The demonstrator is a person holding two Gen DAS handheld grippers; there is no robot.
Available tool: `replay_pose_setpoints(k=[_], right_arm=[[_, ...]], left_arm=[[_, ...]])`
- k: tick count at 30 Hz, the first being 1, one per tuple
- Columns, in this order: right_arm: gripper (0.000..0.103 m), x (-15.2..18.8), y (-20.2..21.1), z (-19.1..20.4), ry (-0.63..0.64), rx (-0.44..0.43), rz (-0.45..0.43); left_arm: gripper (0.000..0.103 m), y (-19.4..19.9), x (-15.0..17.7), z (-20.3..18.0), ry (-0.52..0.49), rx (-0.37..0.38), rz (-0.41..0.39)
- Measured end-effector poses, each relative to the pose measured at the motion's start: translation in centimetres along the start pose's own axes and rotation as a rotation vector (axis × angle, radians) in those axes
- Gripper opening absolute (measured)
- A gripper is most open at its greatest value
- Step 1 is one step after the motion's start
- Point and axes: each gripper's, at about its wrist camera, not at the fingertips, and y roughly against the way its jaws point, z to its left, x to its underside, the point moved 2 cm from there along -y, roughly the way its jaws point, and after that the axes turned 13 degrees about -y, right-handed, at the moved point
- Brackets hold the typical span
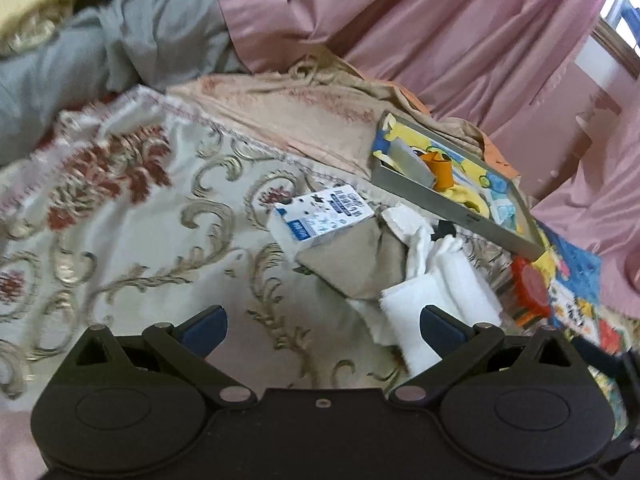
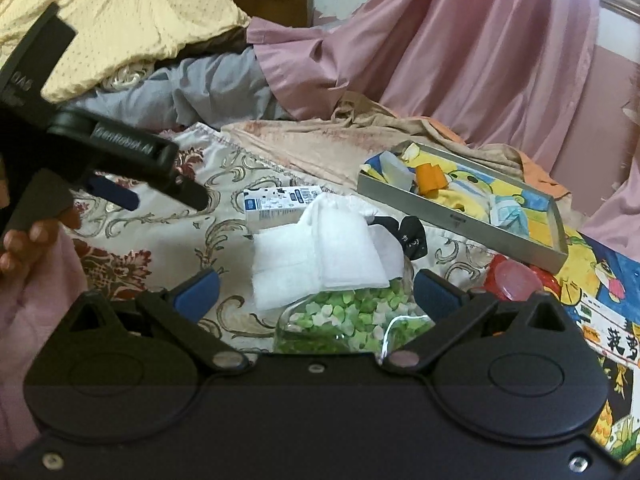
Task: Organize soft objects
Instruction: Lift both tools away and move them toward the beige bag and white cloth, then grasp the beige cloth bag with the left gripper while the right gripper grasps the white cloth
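A folded white cloth point(image 2: 320, 248) lies on the patterned bedspread point(image 2: 160, 240), partly over a clear bag of green and white pieces point(image 2: 348, 320). My right gripper point(image 2: 316, 292) stands open just short of it, the bag between its blue pads. In the left wrist view the same white cloth point(image 1: 444, 288) lies by a tan cloth point(image 1: 356, 264), and my left gripper point(image 1: 322, 326) is open with its right pad against the cloth's edge. The left gripper point(image 2: 168, 196) also shows at the left of the right wrist view, open, held by a hand point(image 2: 24, 240).
A small white carton point(image 1: 320, 216) lies behind the cloths. A grey tray point(image 2: 460, 216) with yellow, orange and blue items sits at the right, on a colourful printed sheet point(image 2: 592, 280). A red lid point(image 1: 532, 288) lies beside it. Pink curtains point(image 2: 460, 60), grey and yellow bedding fill the back.
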Motion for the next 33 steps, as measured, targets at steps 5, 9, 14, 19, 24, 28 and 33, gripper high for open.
replay_pose_setpoints(k=[5,9,14,19,24,28,33], right_arm=[[0.103,-0.5,-2.0,0.2,0.046,0.004,0.025],[0.103,-1.0,-3.3,0.1,0.052,0.0,0.04],[0.103,-1.4,-4.3,0.1,0.055,-0.009,0.055],[0.103,-1.6,-5.2,0.0,0.07,-0.014,0.068],[0.103,-1.5,-6.5,0.3,0.081,-0.032,0.106],[0.103,-1.4,-7.5,0.7,0.093,-0.034,0.135],[0.102,-1.4,-8.7,0.9,0.11,-0.036,0.164]], left_arm=[[0.102,-3.3,-1.2,0.4,0.081,0.071,0.034],[0.102,-6.2,-1.5,1.2,0.221,0.124,0.1],[0.102,-9.1,-2.1,1.9,0.349,0.179,0.132],[0.102,-10.2,-1.9,2.3,0.387,0.241,0.158],[0.102,-9.9,-1.9,2.9,0.41,0.274,0.129],[0.102,-11.2,-1.6,3.3,0.454,0.301,0.158],[0.096,-13.1,-1.2,3.6,0.511,0.338,0.193]])
